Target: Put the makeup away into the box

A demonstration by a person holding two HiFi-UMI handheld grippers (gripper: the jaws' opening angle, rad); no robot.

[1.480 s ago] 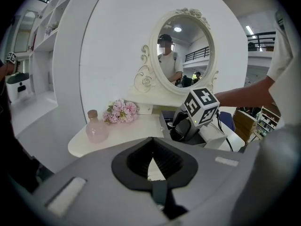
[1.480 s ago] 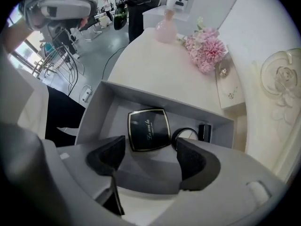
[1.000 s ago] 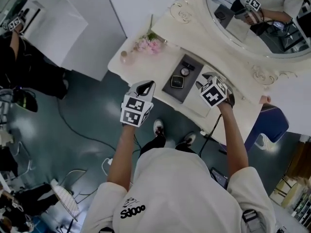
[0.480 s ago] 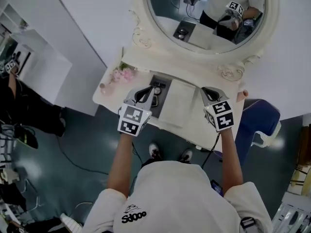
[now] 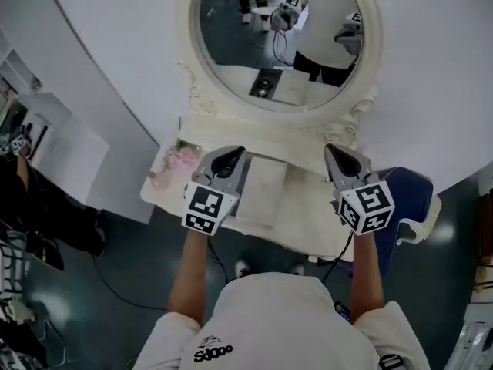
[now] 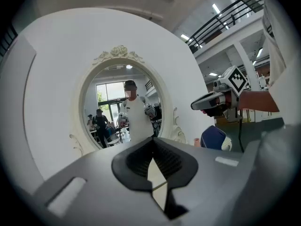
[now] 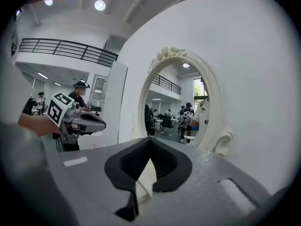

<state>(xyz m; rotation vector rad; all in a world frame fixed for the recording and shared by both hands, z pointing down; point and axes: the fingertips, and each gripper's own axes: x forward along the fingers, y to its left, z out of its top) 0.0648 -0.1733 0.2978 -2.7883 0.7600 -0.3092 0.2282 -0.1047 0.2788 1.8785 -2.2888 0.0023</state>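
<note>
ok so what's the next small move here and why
Probably lower both toward the dressing table. The left gripper and right gripper are shut and empty, held level facing the mirror above the tabletop, so neither looks able to reach any makeup from there.

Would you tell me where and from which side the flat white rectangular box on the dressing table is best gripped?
Probably across its narrow width near the front end, coming down from above. The flat white rectangular box lies flat on the cream dressing table, long sides running towards the oval mirror, so only the short span seems likely to fit between jaws.
</note>
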